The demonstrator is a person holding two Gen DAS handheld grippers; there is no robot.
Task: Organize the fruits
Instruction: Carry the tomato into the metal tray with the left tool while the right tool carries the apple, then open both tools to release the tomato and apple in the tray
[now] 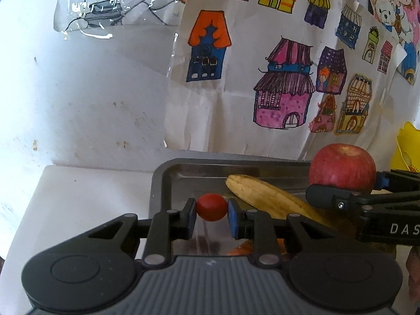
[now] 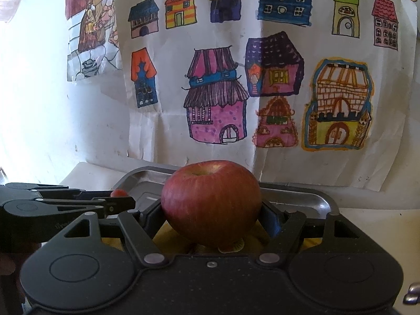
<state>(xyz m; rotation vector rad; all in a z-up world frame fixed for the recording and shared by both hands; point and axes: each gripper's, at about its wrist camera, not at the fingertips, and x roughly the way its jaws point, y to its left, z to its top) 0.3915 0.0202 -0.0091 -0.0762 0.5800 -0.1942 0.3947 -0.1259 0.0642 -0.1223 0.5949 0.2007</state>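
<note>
My left hand-held gripper [image 1: 212, 208] is clamped on a small red cherry tomato [image 1: 211, 206] over the grey metal tray [image 1: 168, 176], while my right hand-held gripper [image 2: 211, 214] squeezes a big red apple [image 2: 211, 203].

Between the blue pads of the black left claw [image 1: 212, 214] sits a glossy, plain red cherry tomato [image 1: 212, 207]. Right of that claw lies a yellow banana [image 1: 265, 197] flecked with brown. The black right claw [image 2: 211, 216] grips a red apple [image 2: 211, 204] with fine pale streaks and a yellowish crown. Under both claws is a dull grey metal tray [image 1: 168, 178] on a white desk [image 1: 92, 197]. Beyond the claws hangs a white paper drawing [image 2: 262, 78] of houses in pink, purple, blue, orange and yellow, outlined in black.
</note>
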